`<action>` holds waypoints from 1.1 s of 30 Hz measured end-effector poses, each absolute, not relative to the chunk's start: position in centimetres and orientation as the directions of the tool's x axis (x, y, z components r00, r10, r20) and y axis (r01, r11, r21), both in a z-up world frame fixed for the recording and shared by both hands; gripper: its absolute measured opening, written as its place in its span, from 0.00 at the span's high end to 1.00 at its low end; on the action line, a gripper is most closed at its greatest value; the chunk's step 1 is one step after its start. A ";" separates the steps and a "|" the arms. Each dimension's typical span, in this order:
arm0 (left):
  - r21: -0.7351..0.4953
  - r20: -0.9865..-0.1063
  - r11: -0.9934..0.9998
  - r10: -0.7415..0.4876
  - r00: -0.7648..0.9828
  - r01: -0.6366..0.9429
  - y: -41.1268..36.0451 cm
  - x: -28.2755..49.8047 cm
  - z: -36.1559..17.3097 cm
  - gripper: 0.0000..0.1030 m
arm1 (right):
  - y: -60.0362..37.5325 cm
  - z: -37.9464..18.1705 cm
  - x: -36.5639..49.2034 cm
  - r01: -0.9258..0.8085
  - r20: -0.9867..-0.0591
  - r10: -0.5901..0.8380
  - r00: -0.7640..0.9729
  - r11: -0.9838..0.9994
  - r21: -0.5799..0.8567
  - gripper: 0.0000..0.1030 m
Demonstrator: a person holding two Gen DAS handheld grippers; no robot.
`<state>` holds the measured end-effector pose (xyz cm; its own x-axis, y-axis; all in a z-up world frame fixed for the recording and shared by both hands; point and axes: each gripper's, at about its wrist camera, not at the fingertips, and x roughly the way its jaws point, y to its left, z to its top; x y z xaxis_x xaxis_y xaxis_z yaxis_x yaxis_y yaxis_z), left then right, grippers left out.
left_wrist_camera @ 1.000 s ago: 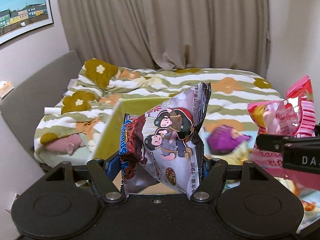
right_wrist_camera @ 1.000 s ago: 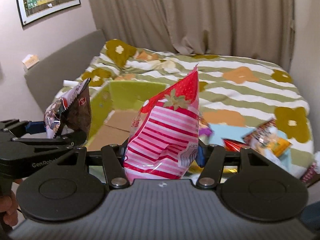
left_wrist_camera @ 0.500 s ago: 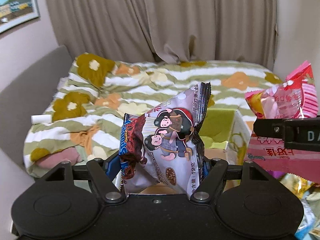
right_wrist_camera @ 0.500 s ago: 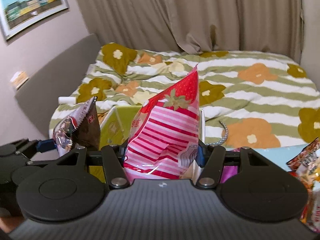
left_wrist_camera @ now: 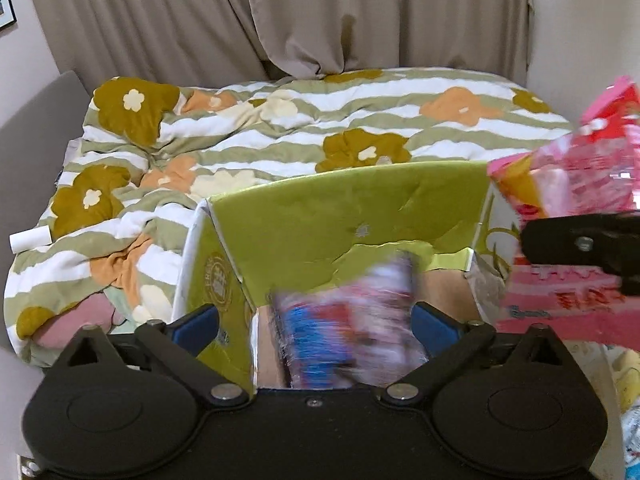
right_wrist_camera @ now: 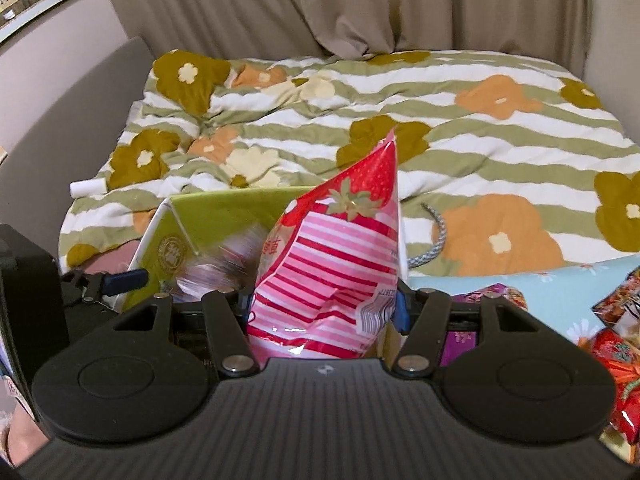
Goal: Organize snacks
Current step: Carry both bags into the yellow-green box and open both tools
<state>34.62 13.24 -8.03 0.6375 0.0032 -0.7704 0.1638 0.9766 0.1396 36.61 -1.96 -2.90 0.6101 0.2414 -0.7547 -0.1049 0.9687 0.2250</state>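
Now, in the left wrist view, the left gripper (left_wrist_camera: pixel 316 322) sits at the lower centre of the frame, and its jaws have just been opening, with the blue pads spread wide. Between them, touching neither pad, a motion-blurred snack packet (left_wrist_camera: pixel 348 328) hangs over the inside of the green cardboard box (left_wrist_camera: pixel 352 216), which stands open on the flowered bedspread (left_wrist_camera: pixel 280 120) in mid-frame. At the right edge, the right gripper's black finger crosses a pink striped snack bag (left_wrist_camera: pixel 568 184).

Seen from the right wrist view, the right gripper (right_wrist_camera: pixel 322 306) at lower centre is clamped on the pink striped snack bag (right_wrist_camera: pixel 332 264), which stands upright with its strawberry-printed tip pointing up. Left of it, the green cardboard box (right_wrist_camera: pixel 224 216) holds the blurred packet (right_wrist_camera: pixel 224 260), with one blue pad of the left gripper (right_wrist_camera: pixel 124 278) at the box's left wall. More snack packs (right_wrist_camera: pixel 616 344) lie at the lower right.
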 end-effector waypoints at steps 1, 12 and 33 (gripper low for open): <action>0.137 -0.769 0.978 0.004 0.639 0.158 13.5 34.3 -7.7 0.00 | -2.0 -2.9 36.7 -0.116 -0.754 0.249 0.608 0.967 0.226 0.28; 0.094 -0.716 0.995 0.049 0.697 0.026 16.7 30.5 -4.8 0.00 | -1.3 -2.1 37.7 -0.198 -0.755 0.282 0.592 0.959 0.203 0.26; 0.051 -0.647 0.998 0.066 0.759 -0.044 17.3 28.8 -4.3 0.00 | -1.2 -5.2 38.6 -0.180 -0.763 0.219 0.608 0.974 0.136 0.00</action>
